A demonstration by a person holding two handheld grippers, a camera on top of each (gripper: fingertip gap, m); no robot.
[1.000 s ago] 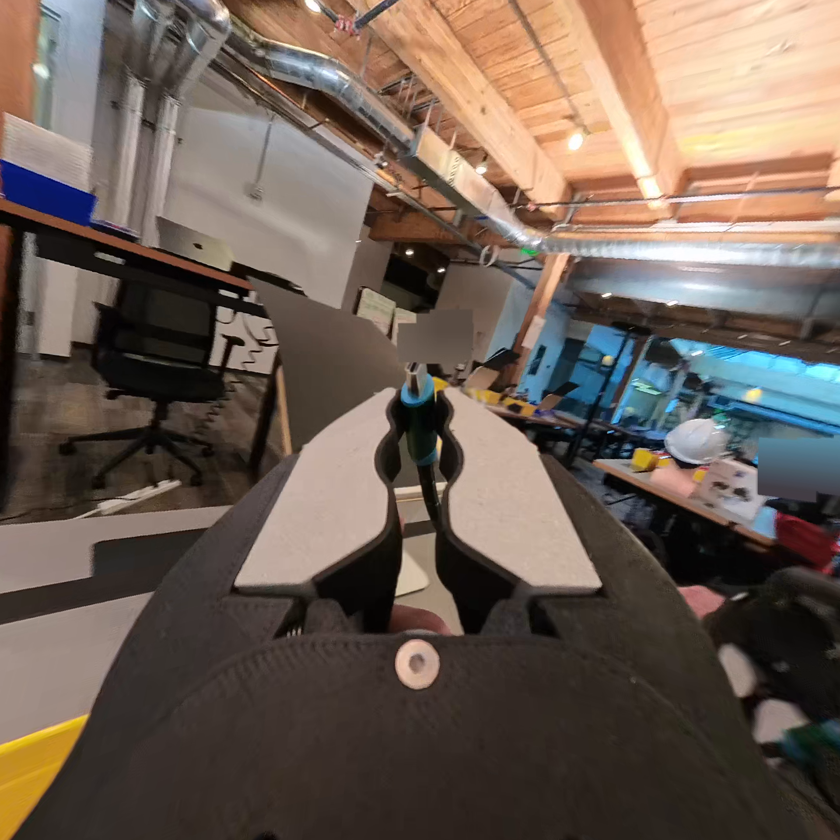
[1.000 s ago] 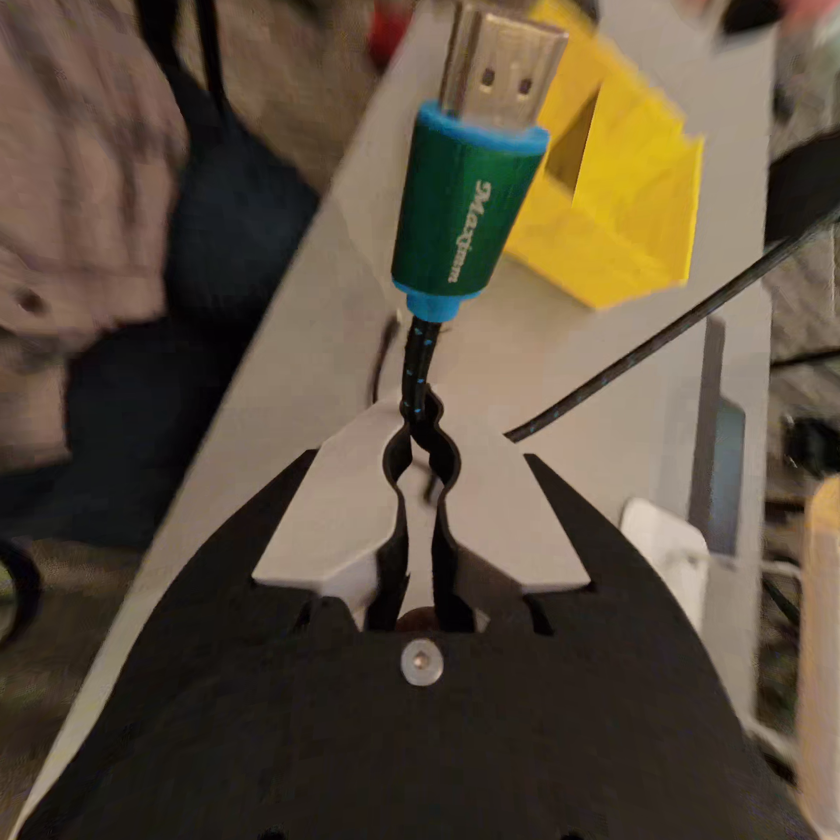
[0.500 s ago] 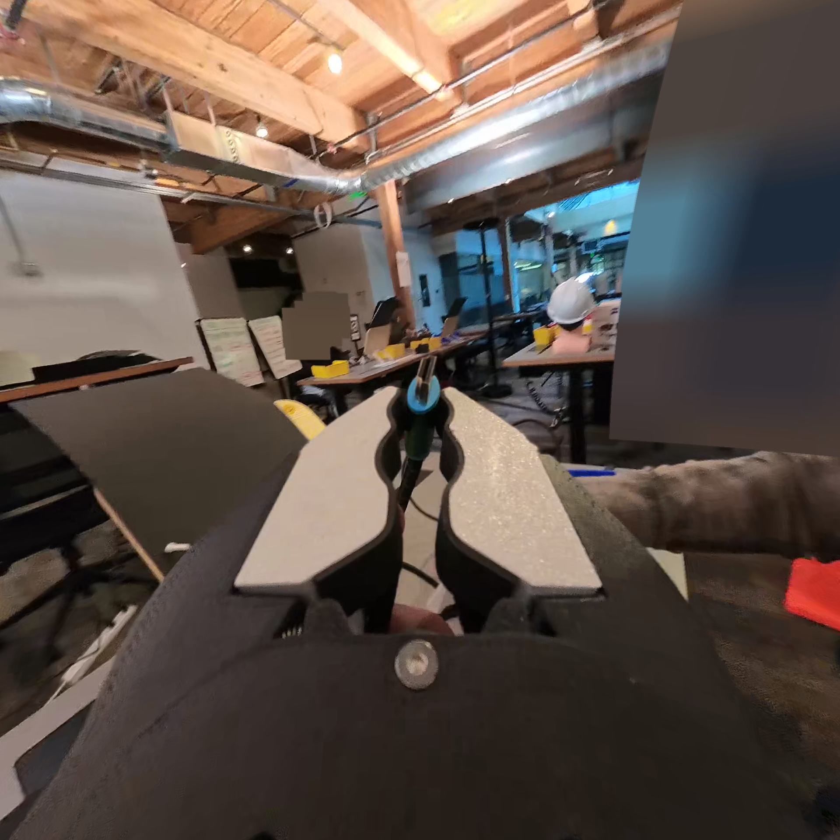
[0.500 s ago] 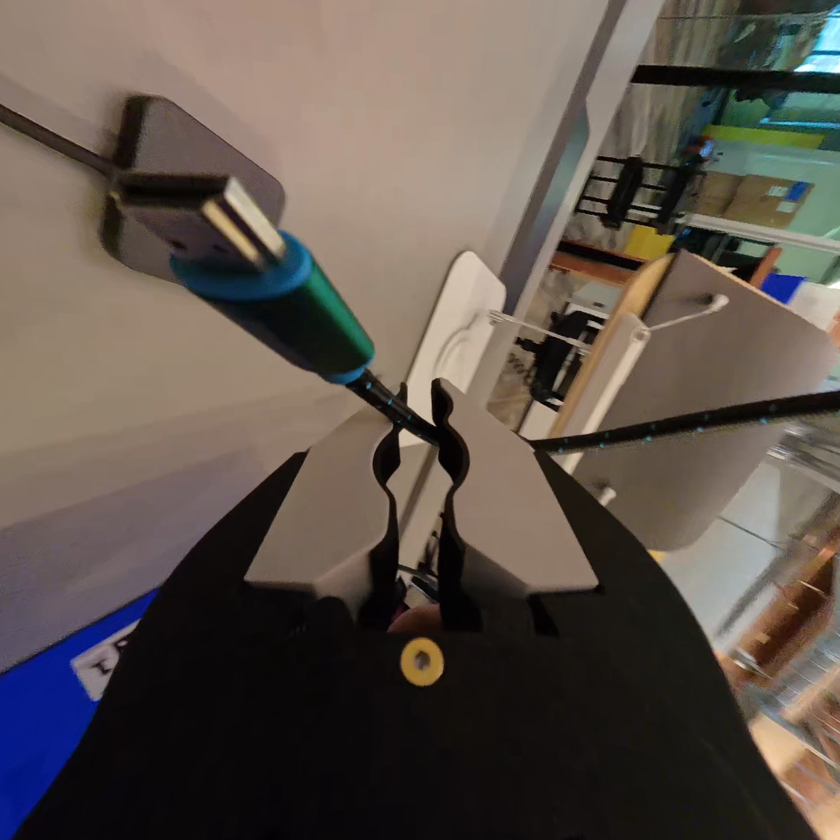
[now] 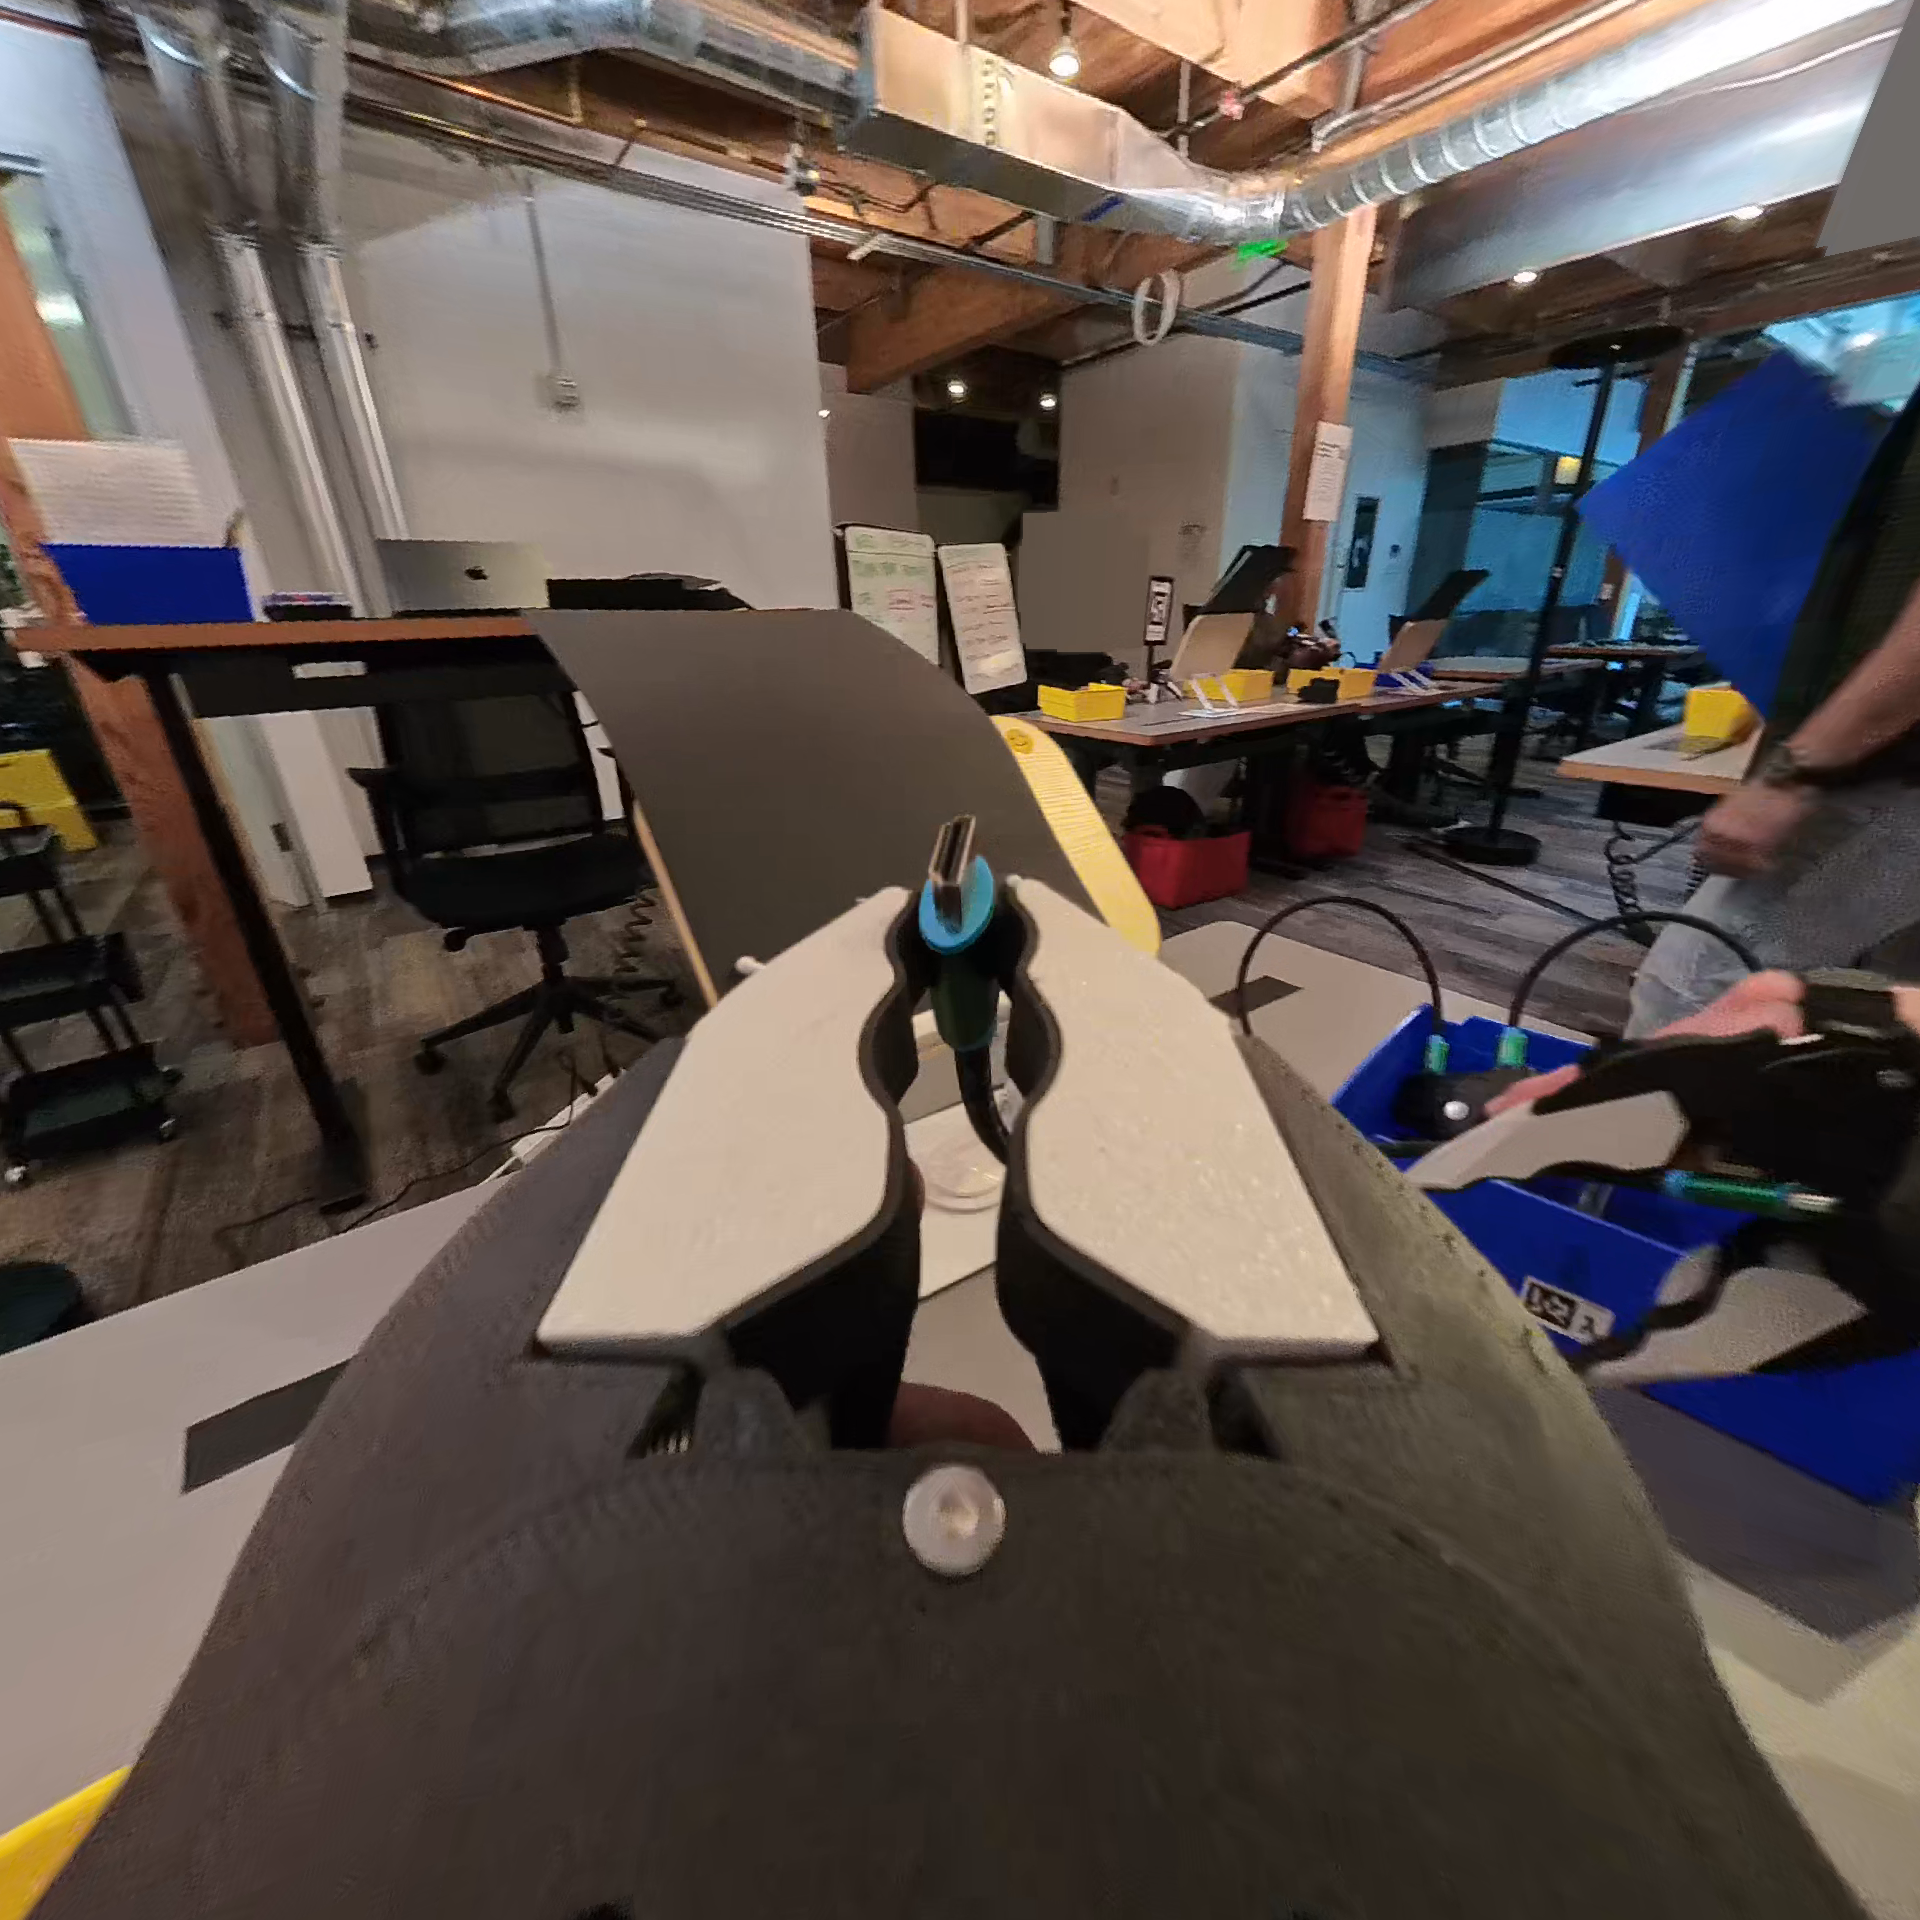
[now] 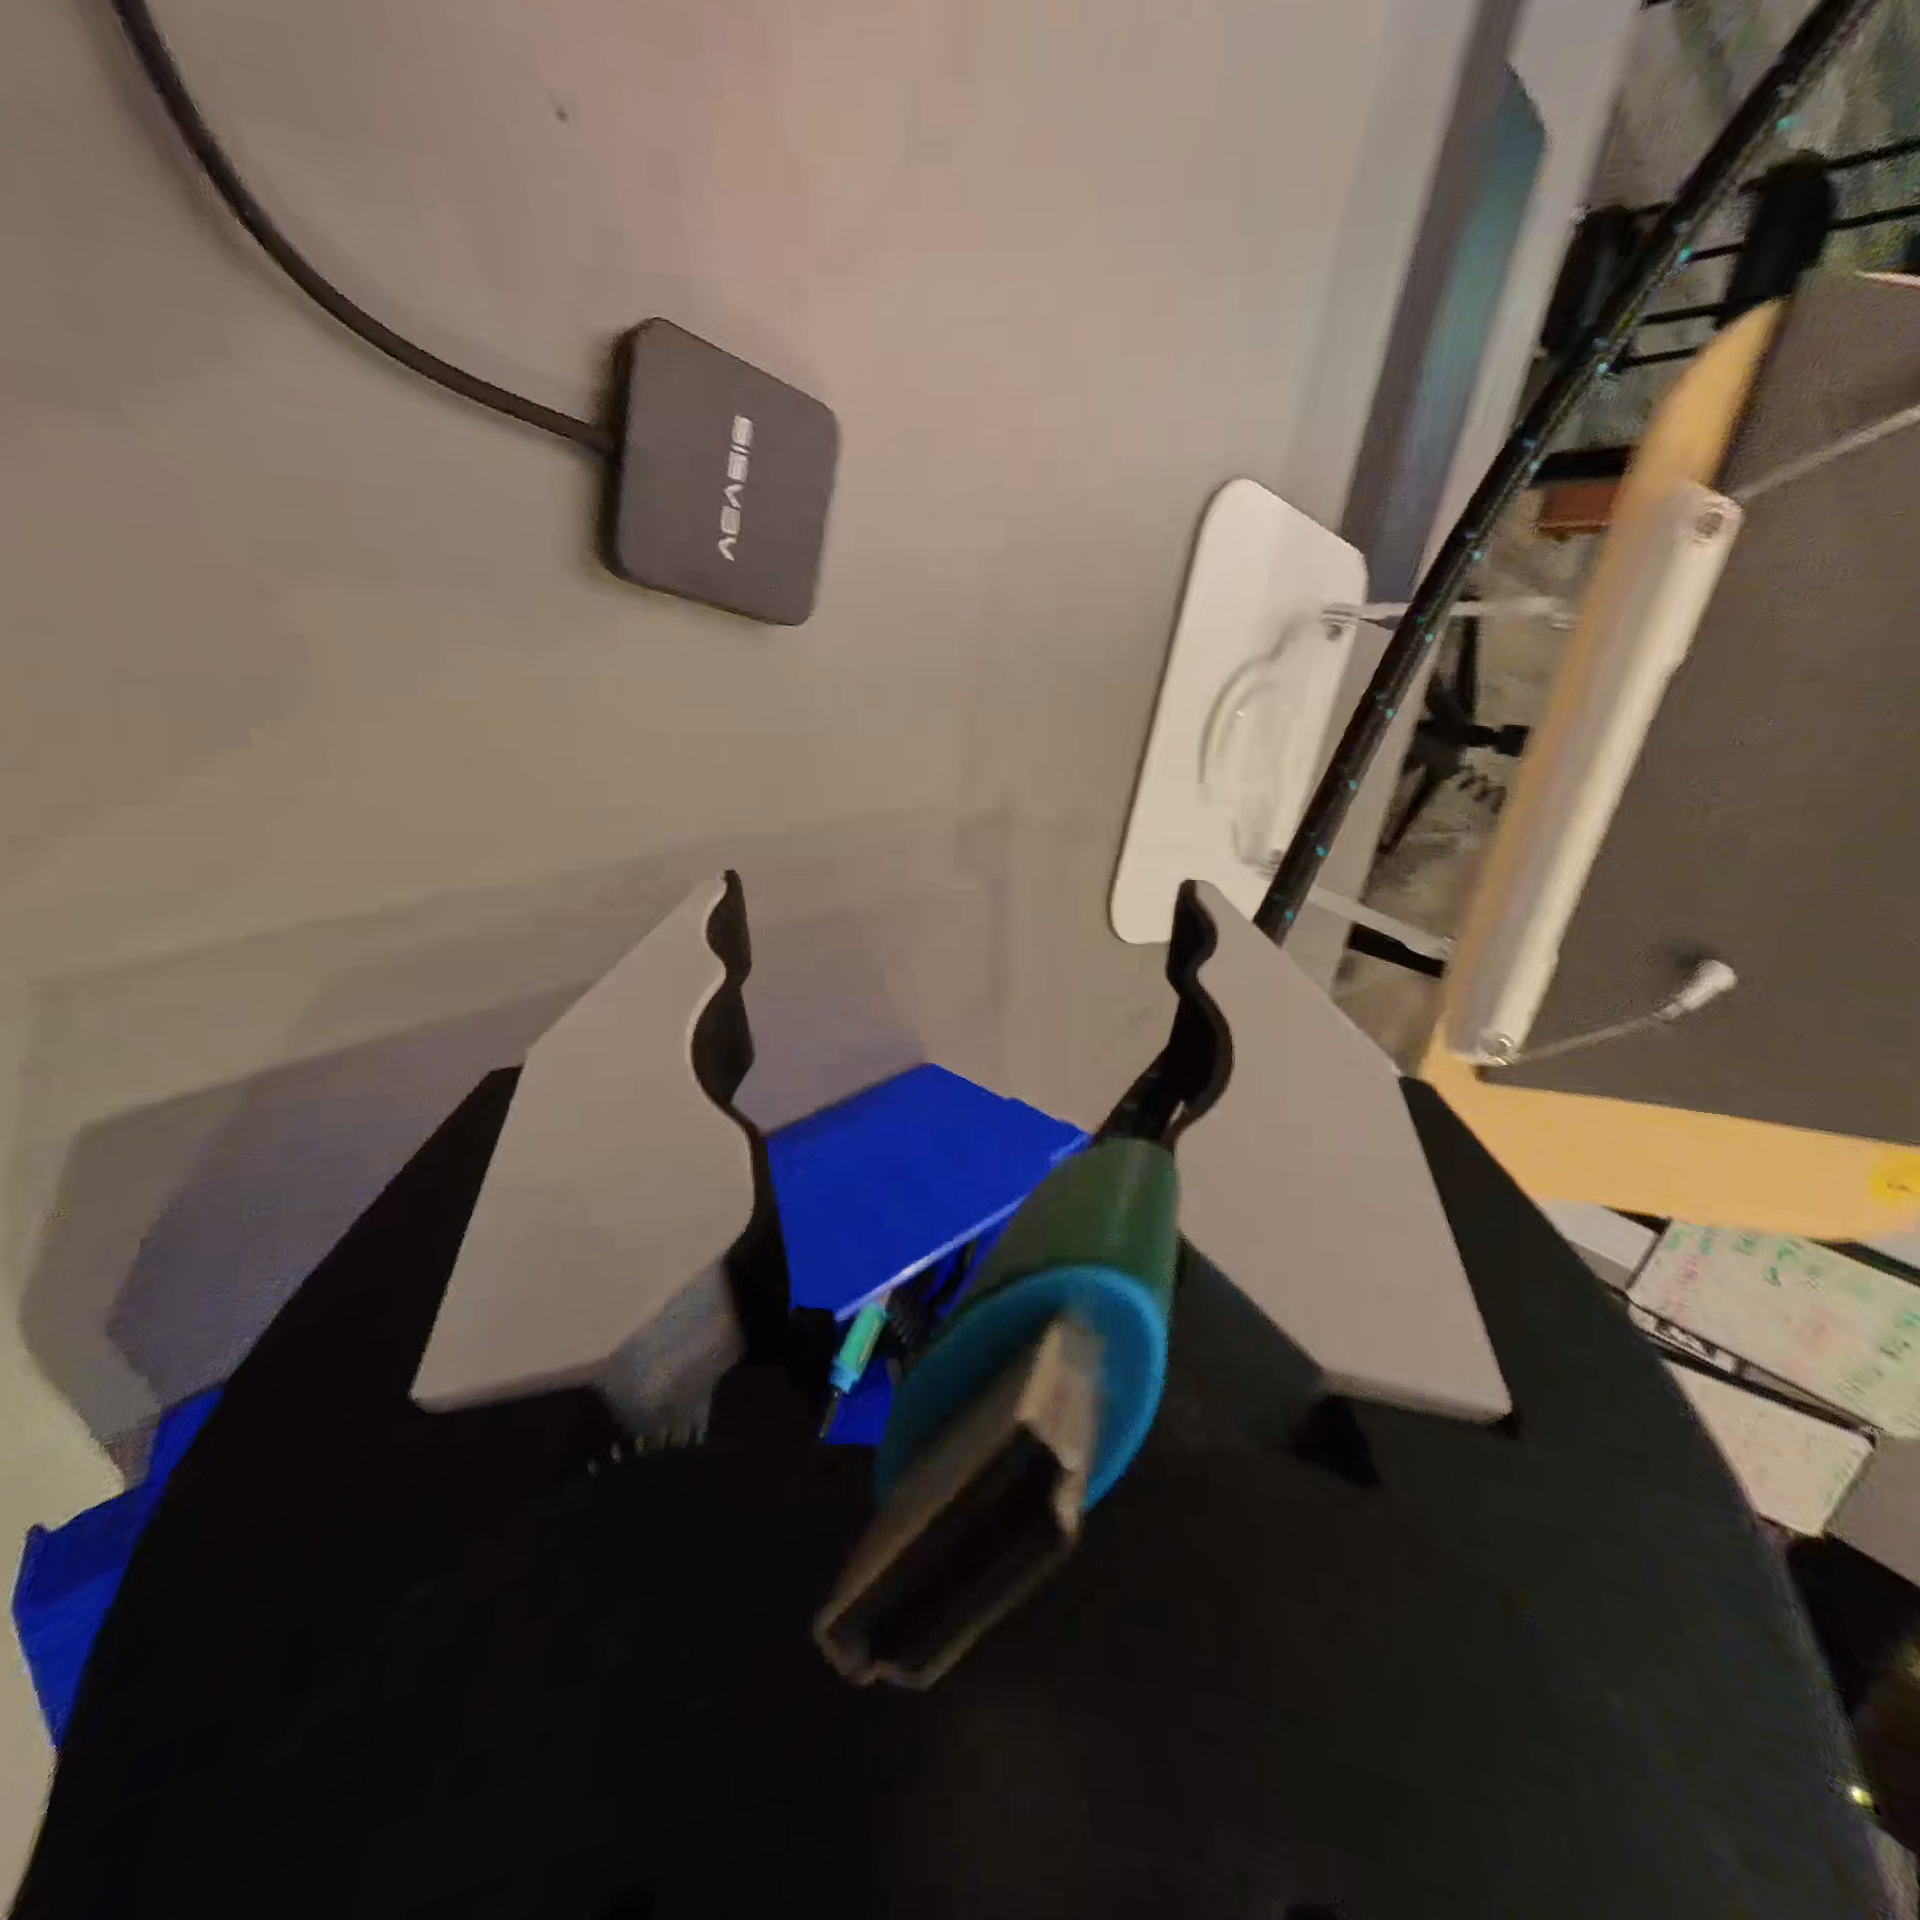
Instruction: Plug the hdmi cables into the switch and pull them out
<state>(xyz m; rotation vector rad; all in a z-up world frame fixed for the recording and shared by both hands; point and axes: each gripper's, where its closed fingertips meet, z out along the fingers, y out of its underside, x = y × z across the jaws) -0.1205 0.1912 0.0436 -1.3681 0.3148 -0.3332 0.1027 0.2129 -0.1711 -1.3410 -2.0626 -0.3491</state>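
Right wrist view: switch [image 6: 719, 473] beside stand [image 6: 1236, 707]

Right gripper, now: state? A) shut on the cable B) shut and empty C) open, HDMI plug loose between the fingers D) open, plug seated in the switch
C: the right gripper has its fingers spread wide, and the green HDMI plug hangs loose between them, clear of the switch.

Two grippers: the left gripper [image 5: 956, 914] has one green HDMI plug [image 5: 954, 971] clamped between its jaws; the right gripper [image 6: 956, 904] has its jaws spread, a second green HDMI plug [image 6: 1023, 1382] lying loose against its right jaw. One dark switch [image 6: 719, 473] ahead of the right jaws. One blue bin [image 5: 1538, 1236] right of the left jaws holds two more green plugs [image 5: 1439, 1055].
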